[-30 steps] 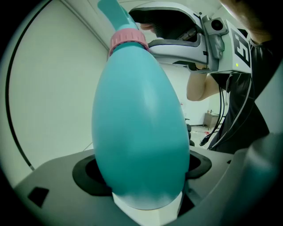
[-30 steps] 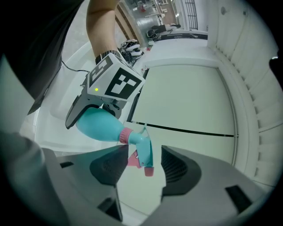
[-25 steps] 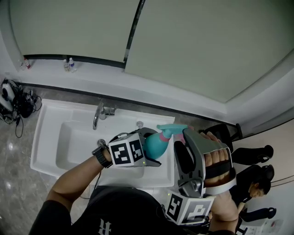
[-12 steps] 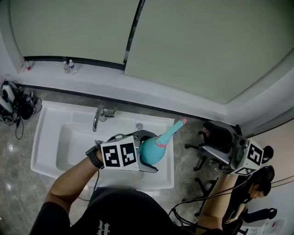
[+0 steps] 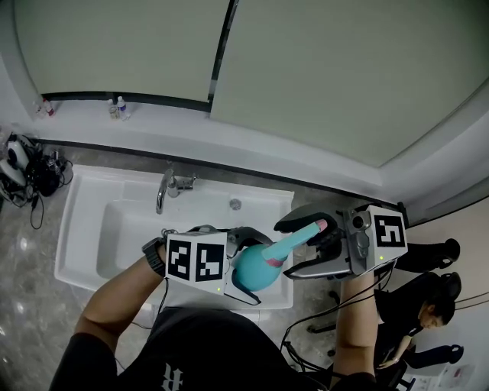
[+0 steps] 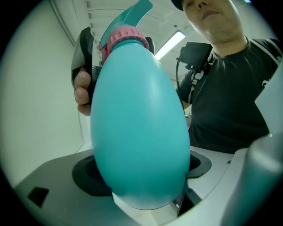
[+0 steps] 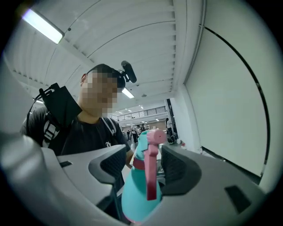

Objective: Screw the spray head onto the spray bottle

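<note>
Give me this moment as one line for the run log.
left gripper: shut on spray bottle | right gripper: jaws just been opening, apart around spray head | spray head: on bottle neck, tightness unclear

Tip of the spray head [image 6: 132, 13] beyond the left gripper view's top edge; ledge bottles [image 5: 117, 108] too small for detail.
</note>
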Available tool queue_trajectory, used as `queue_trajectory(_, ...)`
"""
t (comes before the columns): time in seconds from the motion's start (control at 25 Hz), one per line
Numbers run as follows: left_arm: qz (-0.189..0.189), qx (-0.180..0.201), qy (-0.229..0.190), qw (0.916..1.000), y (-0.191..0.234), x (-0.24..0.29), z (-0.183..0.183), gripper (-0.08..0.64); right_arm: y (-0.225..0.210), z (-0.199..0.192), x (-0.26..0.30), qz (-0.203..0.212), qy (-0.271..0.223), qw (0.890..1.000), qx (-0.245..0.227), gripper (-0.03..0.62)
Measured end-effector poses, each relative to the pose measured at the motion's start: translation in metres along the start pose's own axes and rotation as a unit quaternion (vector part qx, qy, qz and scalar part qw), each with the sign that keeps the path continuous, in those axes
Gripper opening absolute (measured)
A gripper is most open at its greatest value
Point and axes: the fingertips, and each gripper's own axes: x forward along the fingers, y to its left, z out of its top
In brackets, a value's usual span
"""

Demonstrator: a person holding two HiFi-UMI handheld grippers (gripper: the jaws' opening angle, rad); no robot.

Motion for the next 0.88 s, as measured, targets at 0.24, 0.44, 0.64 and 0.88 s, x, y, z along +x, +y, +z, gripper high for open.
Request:
queue_trajectory(0.24,-0.003,-0.014,0.011,0.9998,0.004,0.004,-0.005,0.451,-0.003,-0.005,-0.003,-0.018,0.010,1.000,0.002,0.149)
queue_trajectory(0.44,-0.011,-0.020,0.017,0.9996,0.004,0.005,-0.008,0.451,-0.005,-0.009,-0.003,-0.025,0.025,0.999,-0.014,0.144)
queue_trajectory(0.64,-0.019,-0.020,0.019,0.9994,0.004,0.004,-0.003,0.451,-0.002,-0.012,0.001,-0.010,0.052,0.998,-0.015,0.146)
queue_trajectory(0.88,0.004,-0.044,0.027,0.9987,0.009,0.002,-0.011,0.451,-0.010,-0.018,0.005,-0.059,0.073,0.996,-0.007,0.138)
